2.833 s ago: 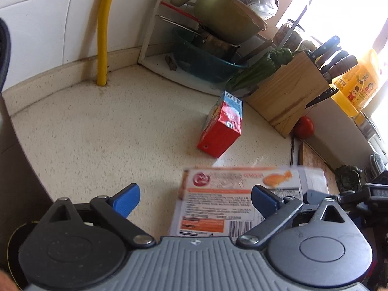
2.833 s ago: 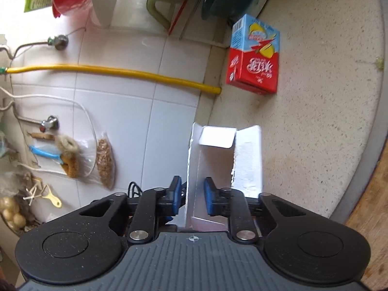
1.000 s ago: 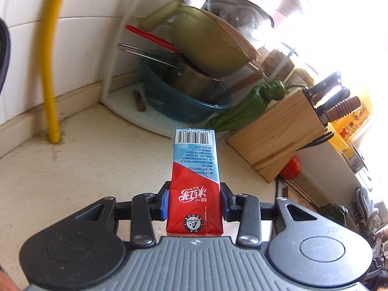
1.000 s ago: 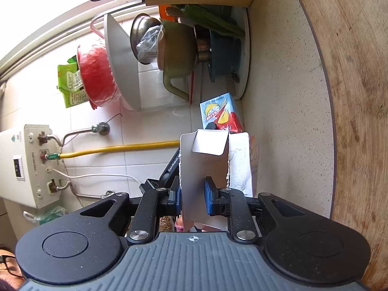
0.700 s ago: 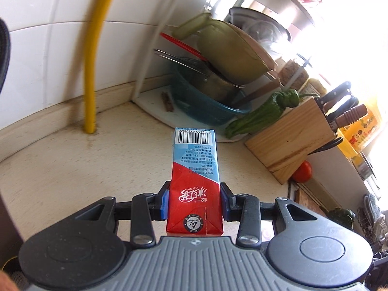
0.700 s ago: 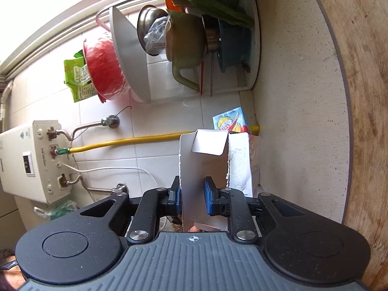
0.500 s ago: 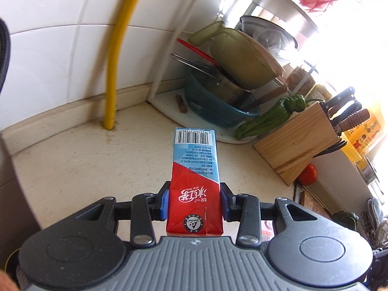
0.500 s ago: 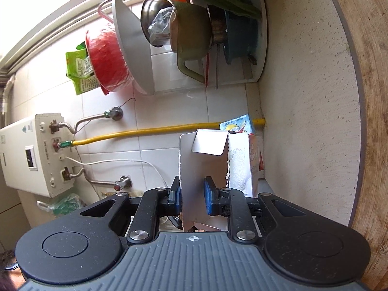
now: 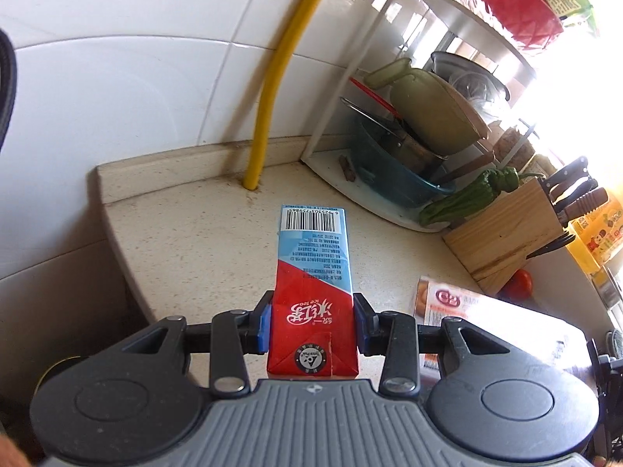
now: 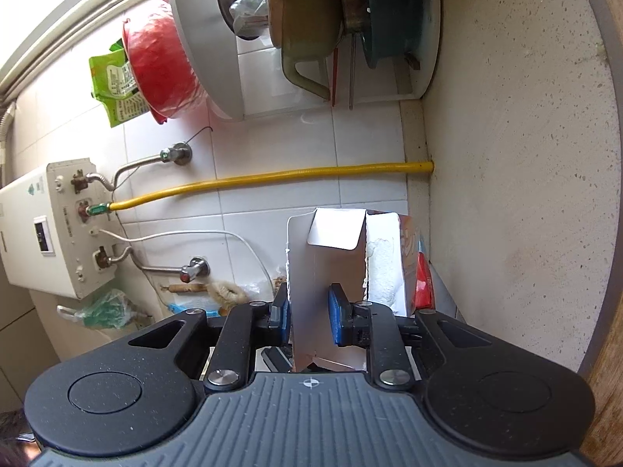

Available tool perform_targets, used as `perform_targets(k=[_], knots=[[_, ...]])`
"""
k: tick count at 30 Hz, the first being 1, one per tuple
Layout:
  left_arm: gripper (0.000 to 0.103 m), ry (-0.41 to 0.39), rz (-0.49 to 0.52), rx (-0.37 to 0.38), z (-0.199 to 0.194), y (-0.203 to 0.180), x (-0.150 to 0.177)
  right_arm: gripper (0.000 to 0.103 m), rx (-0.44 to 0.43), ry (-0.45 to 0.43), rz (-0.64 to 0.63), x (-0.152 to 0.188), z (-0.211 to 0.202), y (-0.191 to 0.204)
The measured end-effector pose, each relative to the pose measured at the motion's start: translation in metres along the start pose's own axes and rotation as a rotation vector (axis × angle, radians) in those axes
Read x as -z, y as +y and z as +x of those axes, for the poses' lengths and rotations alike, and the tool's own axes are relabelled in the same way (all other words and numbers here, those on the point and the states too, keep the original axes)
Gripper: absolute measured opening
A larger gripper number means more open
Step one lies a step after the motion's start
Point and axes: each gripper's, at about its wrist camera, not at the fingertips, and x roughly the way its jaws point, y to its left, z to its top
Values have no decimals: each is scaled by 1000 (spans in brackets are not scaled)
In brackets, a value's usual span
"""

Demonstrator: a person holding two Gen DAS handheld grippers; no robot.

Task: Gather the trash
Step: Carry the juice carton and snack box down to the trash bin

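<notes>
The left gripper (image 9: 311,321) is clamping a red-and-blue iced tea carton (image 9: 312,284) between its blue pads (image 9: 264,327), barcode end pointing away toward 12 o'clock, lifted above the speckled countertop (image 9: 187,249). From this view the counter's curved outer edge is running from 9 o'clock down toward 7 o'clock, with a dark drop beyond it. At 12 o'clock the yellow hose (image 9: 272,89) is meeting the counter at the tiled wall's low kerb. At 1 to 2 o'clock the white dish rack (image 9: 373,202) with a teal basin (image 9: 393,179) and an olive pot (image 9: 432,109) is crowding the corner; a green pepper (image 9: 467,194) and a wooden knife block (image 9: 506,229) are sitting at 3 o'clock. Open counter is lying between the carton and the hose.

The right gripper (image 10: 309,317) is pinching one wall of an opened white cardboard box (image 10: 331,272), its flap (image 10: 337,229) standing up at 12 o'clock. In the left view this box (image 9: 459,303) is showing at 4 o'clock, just beside the carton. In the right view, rolled sideways, bare countertop (image 10: 525,155) is filling 1 to 4 o'clock up to its rounded edge, with a wooden surface (image 10: 607,389) beyond it at 4 o'clock.
</notes>
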Motion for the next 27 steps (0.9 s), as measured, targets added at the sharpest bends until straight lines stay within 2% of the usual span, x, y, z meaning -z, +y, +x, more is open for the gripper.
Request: perform_targets(k=[7,16,23,27], knots=[[37,-54,-12,-26,-34,20,8,27,-14,75,-20,11,33,7],[37,-87,-49,-123,-82,67,24,27,-1,170,-38,39,92,7],[37,-75,-138,-204,-93,121,40,30,63,265,-59,60,146,-8],[37,-44,-202,-248,-83,147,57,30,125,309,-83,70,175,-18]])
